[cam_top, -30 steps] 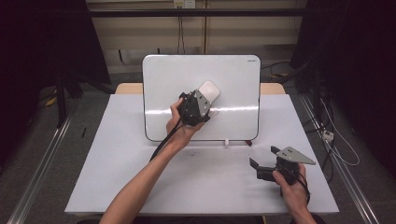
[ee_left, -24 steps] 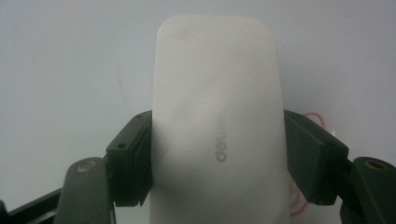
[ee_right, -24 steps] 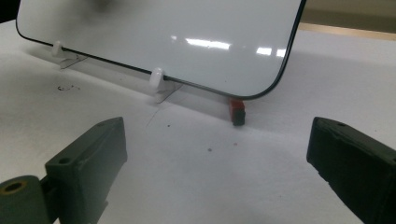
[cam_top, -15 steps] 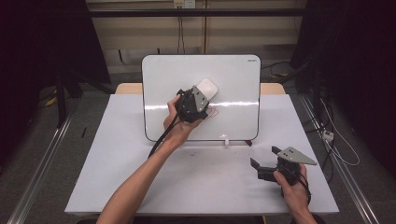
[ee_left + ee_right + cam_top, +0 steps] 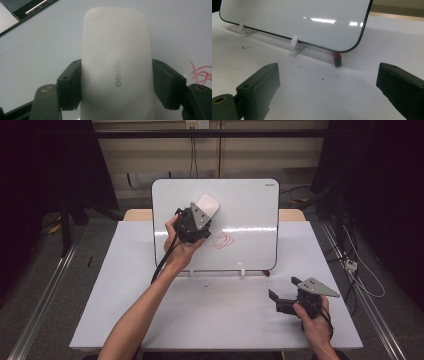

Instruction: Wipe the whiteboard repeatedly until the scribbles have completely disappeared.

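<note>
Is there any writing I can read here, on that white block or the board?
"deli": grey brand lettering on the white eraser, seen in the left gripper view.
Small dark mark at the whiteboard's top right corner: too small to read.
Red scribble on the board: no letters.

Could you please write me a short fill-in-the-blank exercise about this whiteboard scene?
1. The left gripper is shut on a white ____.
2. The scribble on the whiteboard is drawn in ____ ink.
3. The jaws of the right gripper, low over the white table, stand ____ with nothing between them.
4. In the right gripper view, a small red and black piece lies under the whiteboard's rounded lower ____.

Missing words: eraser; red; open; corner
</note>
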The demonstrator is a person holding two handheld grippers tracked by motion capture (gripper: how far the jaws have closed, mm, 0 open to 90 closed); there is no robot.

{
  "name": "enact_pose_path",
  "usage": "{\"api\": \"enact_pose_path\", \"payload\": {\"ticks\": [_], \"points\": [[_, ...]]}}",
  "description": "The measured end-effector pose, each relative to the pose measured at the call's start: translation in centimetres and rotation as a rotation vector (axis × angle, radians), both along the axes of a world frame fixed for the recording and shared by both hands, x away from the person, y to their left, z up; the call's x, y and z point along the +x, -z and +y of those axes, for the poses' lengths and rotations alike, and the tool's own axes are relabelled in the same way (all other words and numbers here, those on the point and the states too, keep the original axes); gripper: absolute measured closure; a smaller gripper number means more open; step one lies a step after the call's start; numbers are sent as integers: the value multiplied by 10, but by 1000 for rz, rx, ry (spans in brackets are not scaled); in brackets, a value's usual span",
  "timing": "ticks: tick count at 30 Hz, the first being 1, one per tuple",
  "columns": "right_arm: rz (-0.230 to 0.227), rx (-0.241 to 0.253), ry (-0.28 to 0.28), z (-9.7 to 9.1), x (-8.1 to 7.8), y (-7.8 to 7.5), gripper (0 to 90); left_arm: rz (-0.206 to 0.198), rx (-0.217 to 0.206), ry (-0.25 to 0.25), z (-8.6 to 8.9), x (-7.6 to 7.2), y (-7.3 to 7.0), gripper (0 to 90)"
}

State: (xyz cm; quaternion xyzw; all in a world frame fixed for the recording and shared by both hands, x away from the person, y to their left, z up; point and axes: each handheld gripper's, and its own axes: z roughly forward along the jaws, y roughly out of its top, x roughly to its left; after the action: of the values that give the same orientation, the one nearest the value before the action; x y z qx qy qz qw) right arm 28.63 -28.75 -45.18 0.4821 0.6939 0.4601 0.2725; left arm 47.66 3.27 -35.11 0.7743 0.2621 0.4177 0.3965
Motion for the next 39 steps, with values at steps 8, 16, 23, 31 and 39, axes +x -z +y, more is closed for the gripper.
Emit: {"api": "enact_pose_path", "payload": {"ticks": [8, 16, 23, 31, 39], "points": [[1, -6, -7, 2, 1, 0, 52, -11, 37, 30, -8, -15, 18, 312], [9, -3, -8, 4, 2, 0, 52, -11, 105, 95, -26, -31, 33, 312], [0, -5, -8, 3, 2, 0, 52, 1, 132, 136, -38, -44, 46, 312], [3, 1, -6, 1, 1, 0, 52, 8, 132, 136, -36, -35, 37, 312], [6, 5, -6, 1, 1, 0, 52, -2, 123, 98, -30, -16, 14, 312]]}}
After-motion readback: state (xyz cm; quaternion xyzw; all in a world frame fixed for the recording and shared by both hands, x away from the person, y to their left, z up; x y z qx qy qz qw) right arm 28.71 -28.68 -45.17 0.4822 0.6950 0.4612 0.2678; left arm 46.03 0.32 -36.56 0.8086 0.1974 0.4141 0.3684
